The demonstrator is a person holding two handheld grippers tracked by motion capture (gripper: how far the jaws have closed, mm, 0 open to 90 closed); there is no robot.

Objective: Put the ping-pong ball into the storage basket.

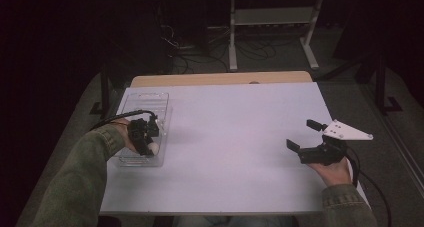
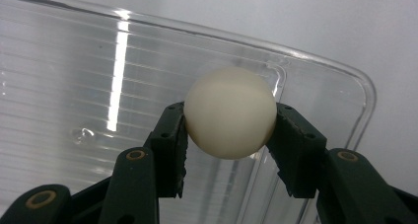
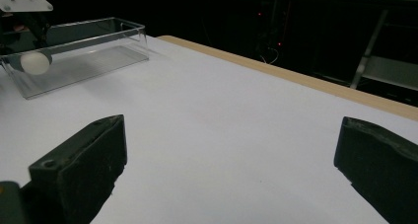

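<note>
A cream-white ball (image 2: 230, 112) sits clamped between the two black jaws of my left gripper (image 2: 229, 135), held over the near end of a clear plastic tray (image 2: 74, 76). In the high view the same ball (image 1: 153, 148) shows at the left gripper (image 1: 146, 135), above the tray (image 1: 146, 104) at the table's left side. My right gripper (image 1: 303, 133) hovers open at the right of the white table (image 1: 225, 137), nothing between its jaws. From the right gripper view the tray (image 3: 93, 46) and ball (image 3: 34, 62) appear far off at upper left.
The tray's ribbed floor (image 2: 59, 115) holds nothing else that I can see. A wooden strip (image 1: 220, 79) edges the table's far side. Beyond it stand a desk frame (image 1: 272, 22) and floor cables (image 1: 185, 47) in the dark.
</note>
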